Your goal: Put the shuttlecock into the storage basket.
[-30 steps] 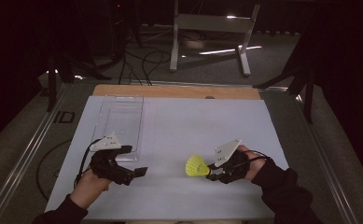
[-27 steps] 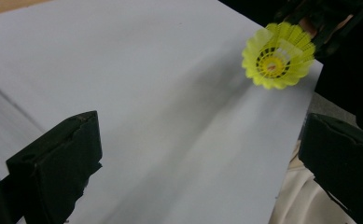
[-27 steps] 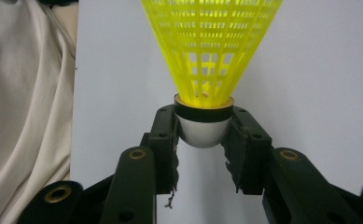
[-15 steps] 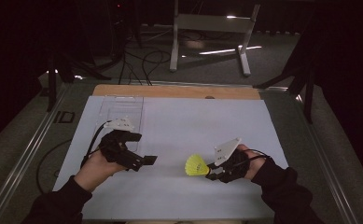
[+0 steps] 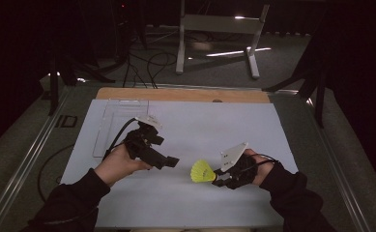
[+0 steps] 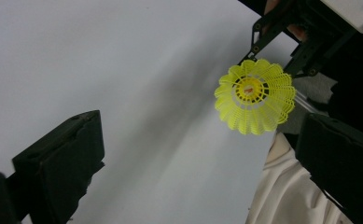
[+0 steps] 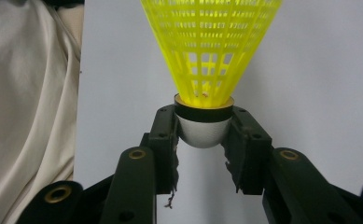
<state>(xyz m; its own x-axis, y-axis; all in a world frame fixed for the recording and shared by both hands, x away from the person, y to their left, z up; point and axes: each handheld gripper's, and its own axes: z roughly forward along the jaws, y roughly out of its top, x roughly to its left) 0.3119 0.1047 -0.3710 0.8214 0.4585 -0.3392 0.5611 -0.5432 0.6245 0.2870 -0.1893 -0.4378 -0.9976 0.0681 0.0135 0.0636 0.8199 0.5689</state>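
- Looking down from the high view: we have the right gripper [image 5: 218, 178] pinching the yellow shuttlecock [image 5: 203, 171] by its base, skirt pointing toward the left gripper [image 5: 170, 162], which sits just off the skirt w/ a gap between. Table sheet [image 5: 209, 128] is bare ahead of both grippers; the clear tray [image 5: 109, 126] sits beyond the left gripper, well apart. Near edge of the sheet is close behind our hands, so room to move is fwd, not back.
- Left gripper view: jaws spread wide, nothing between them. Shuttlecock [image 6: 254, 95] faces us skirt-first, ahead and nearer the right-hand jaw, not centred. For a clean handover, as we judge it, we should shift so the skirt rim sits mid-gap, then close gently – the mesh skirt will likely squash if pinched hard.
- Right gripper view: jaws pressed onto the white cork [image 7: 202, 131], pads on both sides just under the black band, skirt [image 7: 209, 44] straight ahead. Grip looks square; we'd hold it steady and release only once the other side has it. Cream cloth [image 7: 27, 112] lies left of the jaws, past the sheet edge – keep off it.
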